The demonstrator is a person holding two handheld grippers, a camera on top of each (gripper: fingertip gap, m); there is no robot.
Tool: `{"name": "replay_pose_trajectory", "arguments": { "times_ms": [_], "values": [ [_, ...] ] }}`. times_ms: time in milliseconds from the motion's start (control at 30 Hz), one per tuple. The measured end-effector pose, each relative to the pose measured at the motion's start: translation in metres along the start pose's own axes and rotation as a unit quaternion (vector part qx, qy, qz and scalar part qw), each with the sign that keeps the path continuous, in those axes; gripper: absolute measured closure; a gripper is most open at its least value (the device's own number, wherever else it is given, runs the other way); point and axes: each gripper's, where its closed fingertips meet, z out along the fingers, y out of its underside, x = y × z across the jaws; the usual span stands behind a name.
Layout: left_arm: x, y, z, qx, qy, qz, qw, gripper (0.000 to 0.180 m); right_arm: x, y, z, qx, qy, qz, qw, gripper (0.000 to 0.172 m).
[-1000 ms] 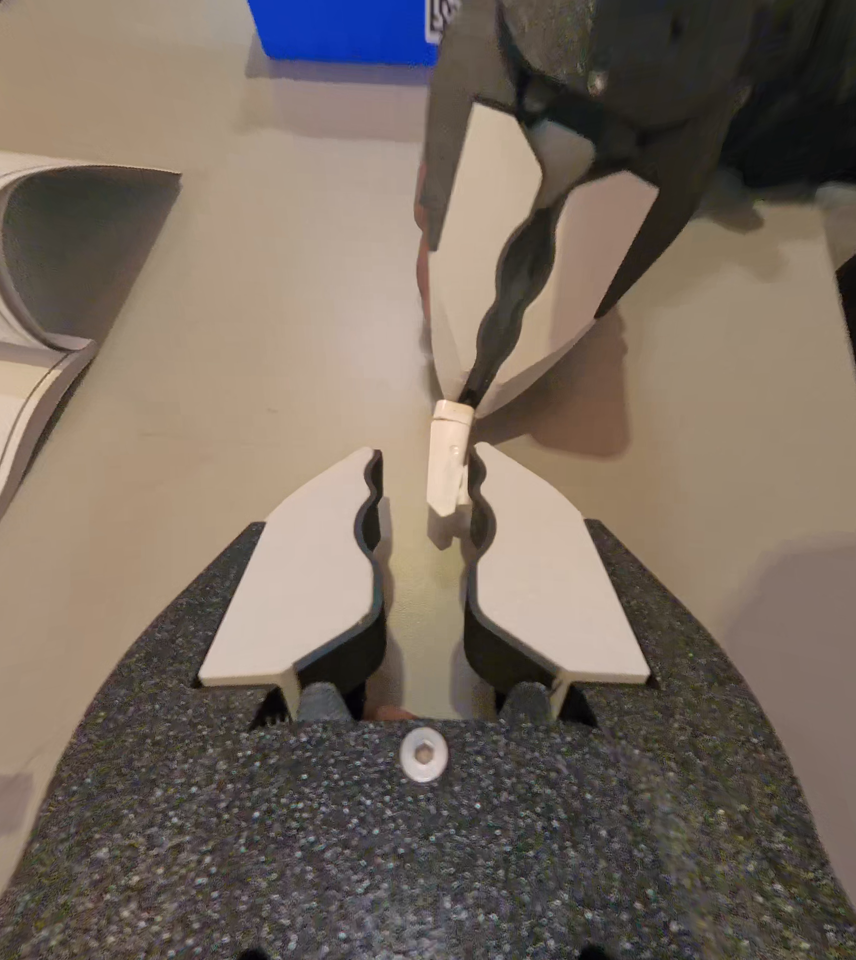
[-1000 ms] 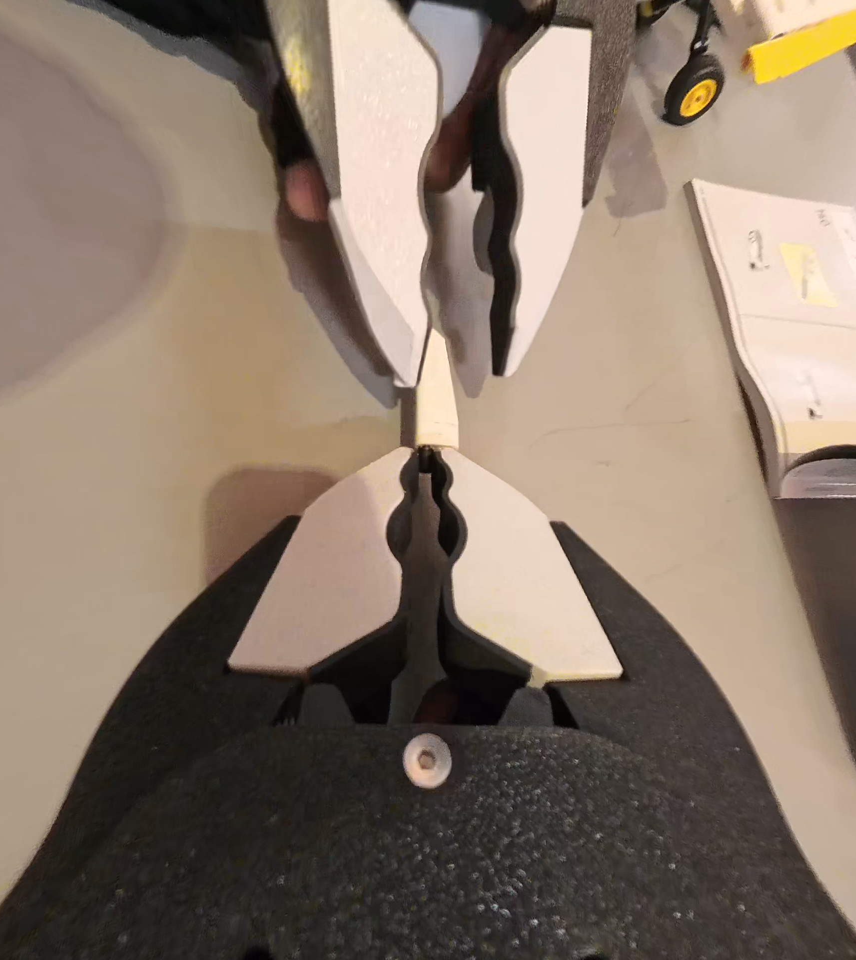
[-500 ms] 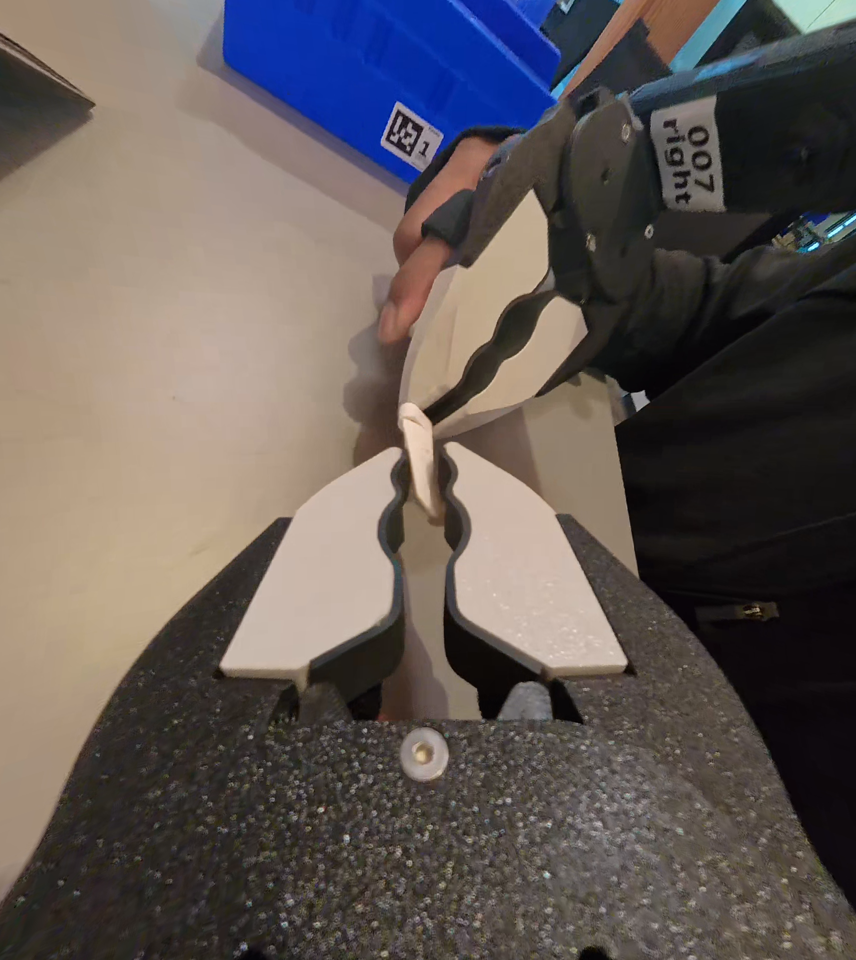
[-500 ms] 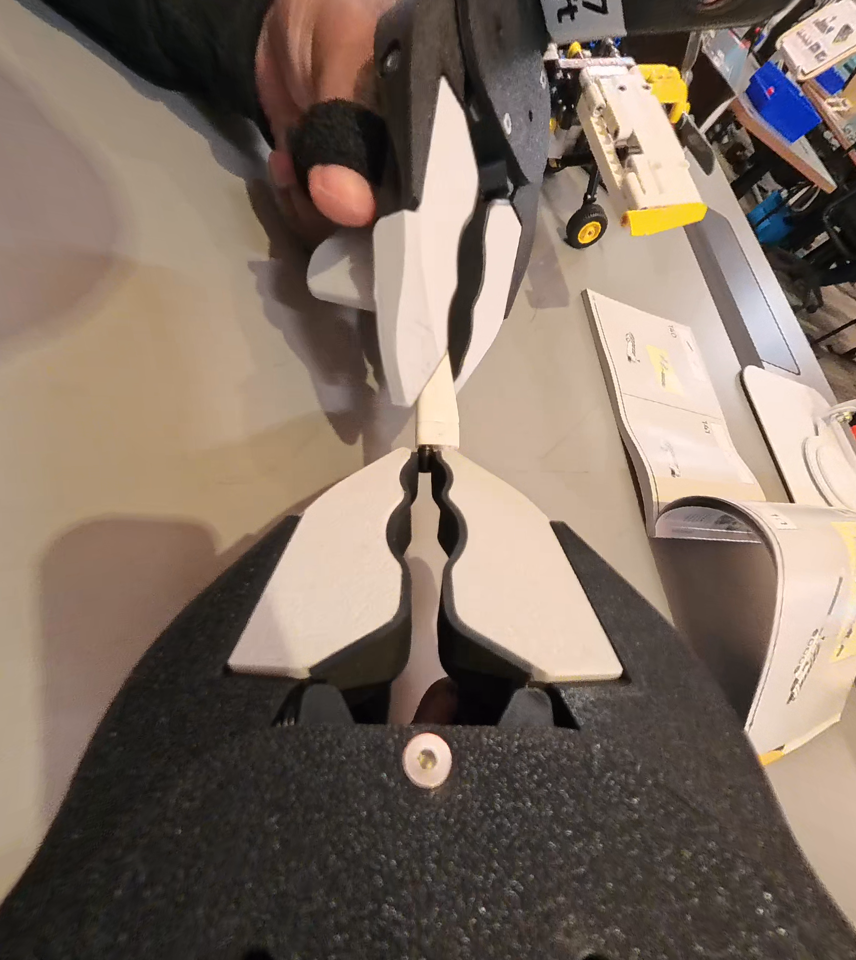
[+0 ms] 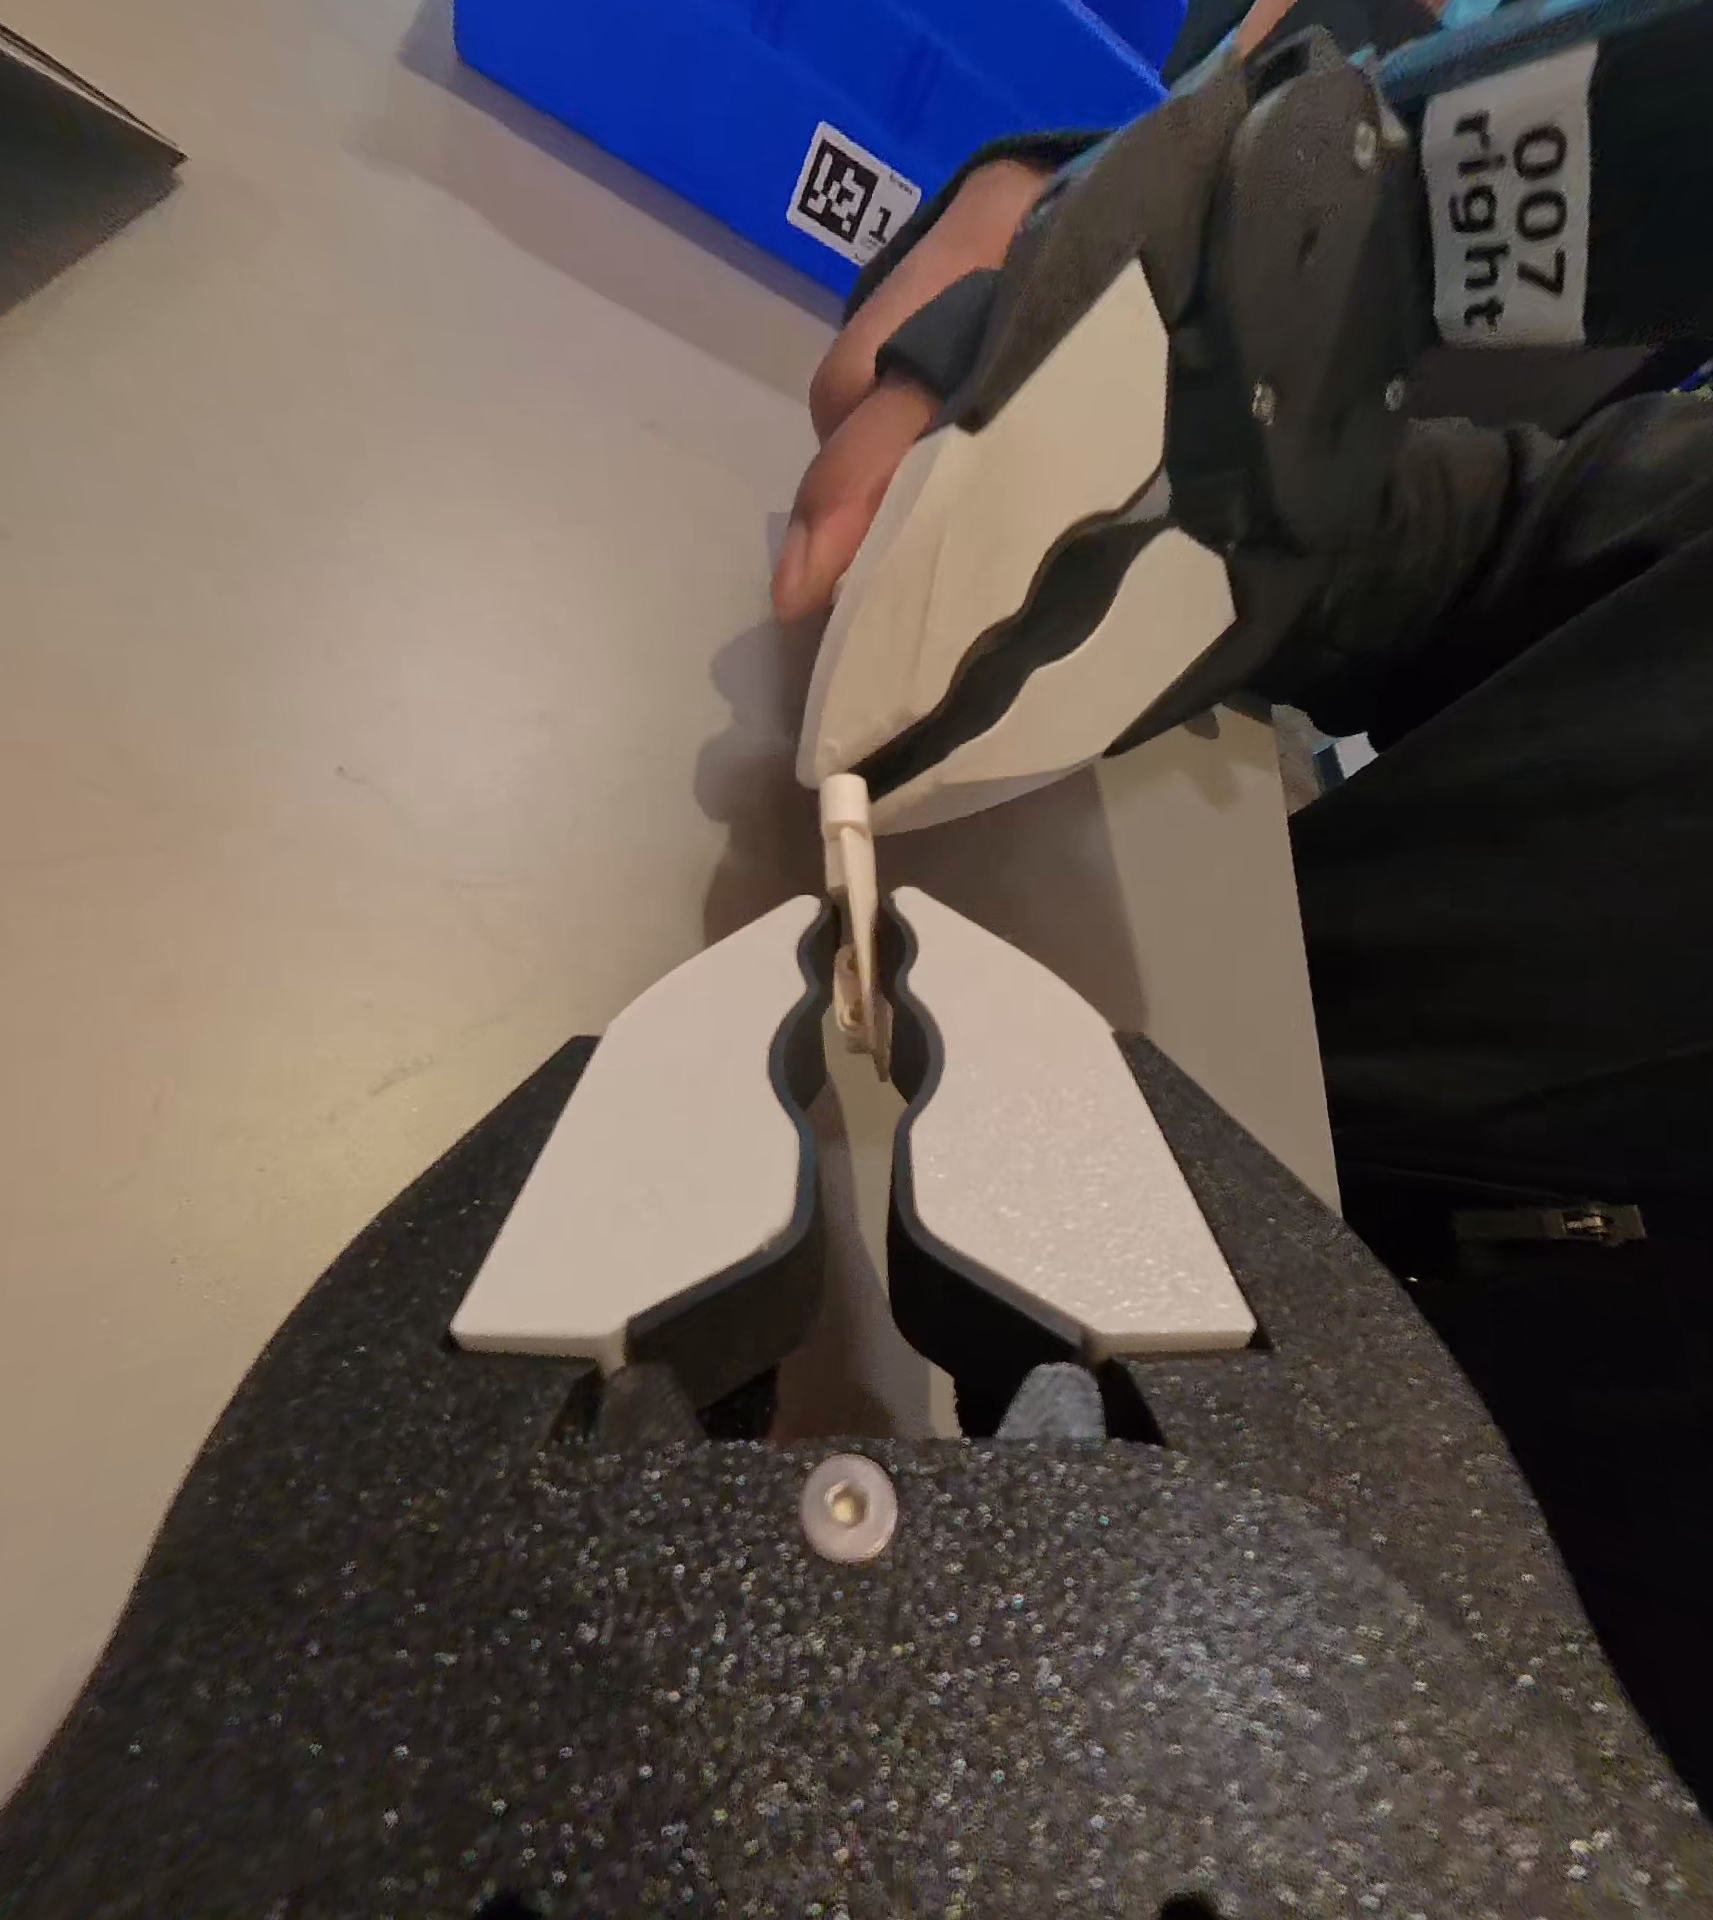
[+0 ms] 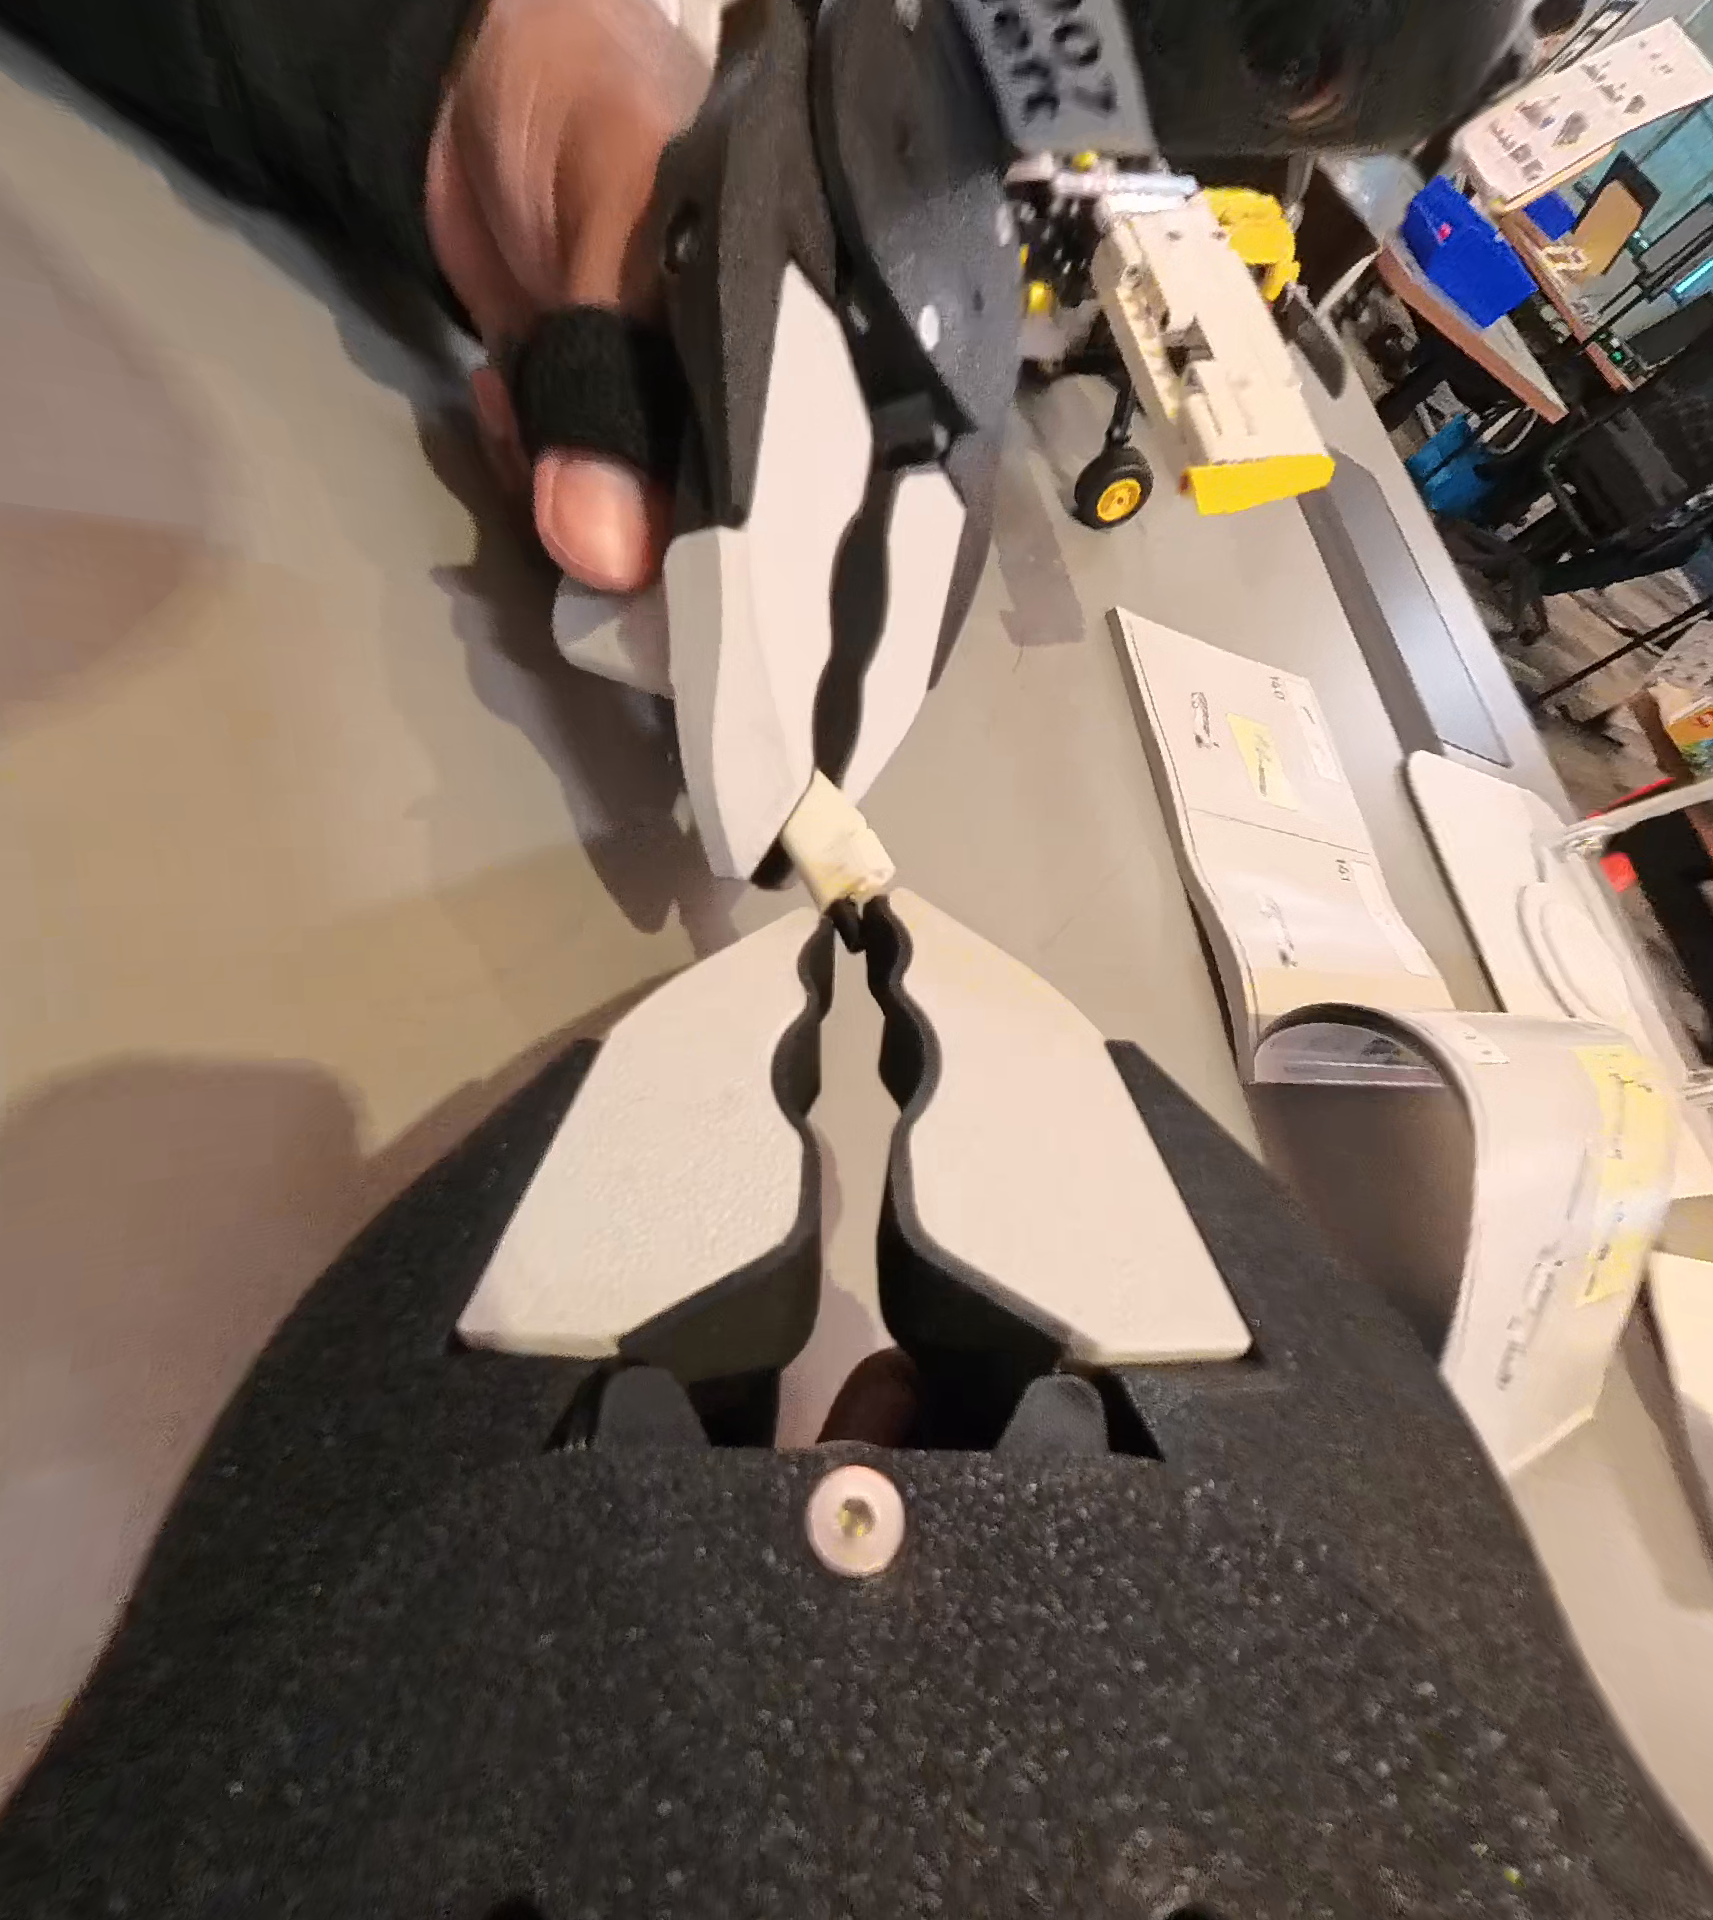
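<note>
My left gripper is shut on a small white building piece and pinches its lower half between the fingertips. My right gripper is shut on a black pin that sticks out of the same white piece. The two grippers face each other tip to tip above the beige table. The right gripper shows at the piece's far end in the left wrist view. The left gripper shows at the top of the right wrist view. The pin is hidden in the left wrist view.
A blue bin with a square marker tag stands at the far table edge. An open instruction booklet lies to the right. A white and yellow brick-built vehicle stands behind it. A person's hands hold both grippers.
My left jaws closed from open onto the white piece. The right gripper kept its hold on the pin end. Both grippers lifted and tilted, and the piece now shows turned in the right wrist view.
</note>
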Motion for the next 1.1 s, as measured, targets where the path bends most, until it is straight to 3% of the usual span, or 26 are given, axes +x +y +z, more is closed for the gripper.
{"name": "replay_pose_trajectory", "arguments": {
  "times_ms": [500, 833, 1100],
  "values": [
    [-0.001, 0.007, 0.003, -0.025, -0.005, -0.002, 1.0, 0.174, -0.014, 0.012, 0.005, -0.044, -0.019, -0.035, 0.998, 0.168],
    [-0.003, 0.008, 0.004, -0.03, -0.01, -0.002, 1.0, 0.174, -0.018, 0.014, 0.008, -0.05, -0.028, -0.016, 0.998, 0.168],
    [-0.005, -0.002, -0.001, 0.005, -0.005, -0.016, 1.0, 0.173, -0.006, 0.011, 0.005, -0.019, -0.026, 0.041, 0.999, 0.165]
  ]
}}
